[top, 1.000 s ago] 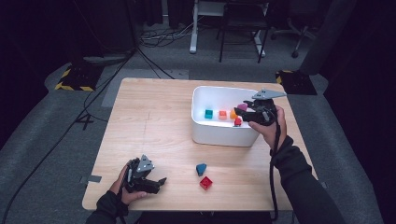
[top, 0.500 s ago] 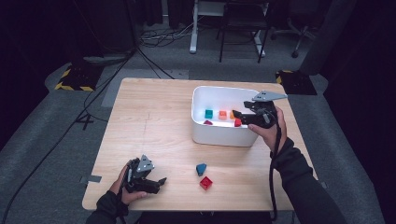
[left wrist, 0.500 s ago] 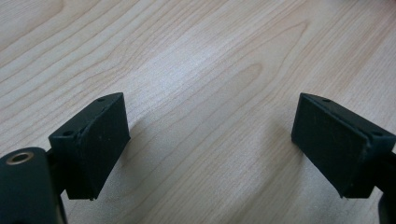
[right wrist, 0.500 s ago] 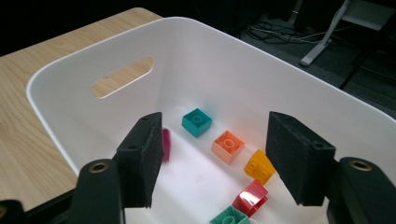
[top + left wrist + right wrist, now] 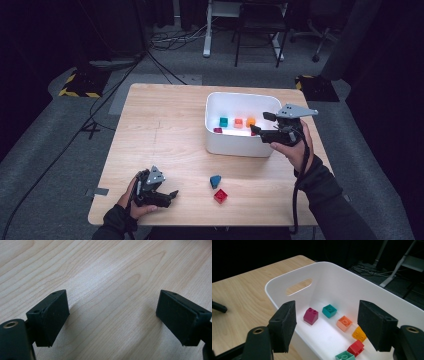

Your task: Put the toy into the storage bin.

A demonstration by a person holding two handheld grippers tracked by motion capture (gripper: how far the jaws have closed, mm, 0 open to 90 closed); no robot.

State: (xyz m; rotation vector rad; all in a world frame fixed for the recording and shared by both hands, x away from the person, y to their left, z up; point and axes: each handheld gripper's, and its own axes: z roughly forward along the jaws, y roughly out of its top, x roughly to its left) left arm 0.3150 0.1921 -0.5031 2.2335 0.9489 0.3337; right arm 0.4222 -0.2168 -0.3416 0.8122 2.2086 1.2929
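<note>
Wooden table [image 5: 165, 125] holds a white bin [image 5: 215, 145] near its far right corner. Right gripper [image 5: 327, 325] hangs open and empty over the bin's blocks, apparently after a drop. Next: fetch the blue block [image 5: 215, 181] or red block [image 5: 220, 195] by the near edge. Left gripper [image 5: 112, 317] rests open.

the table [image 5: 165, 130] is showing pale wood with a clear grain and a smooth, faintly sheeny finish. the white bin [image 5: 342, 282] is looking like smooth, slightly glossy plastic, and the bricks inside it, such as the magenta brick [image 5: 310, 316], are showing shiny moulded plastic. the left gripper [image 5: 112, 320] pads [image 5: 52, 315] are looking matt black and finely rough, like rubber foam.
</note>
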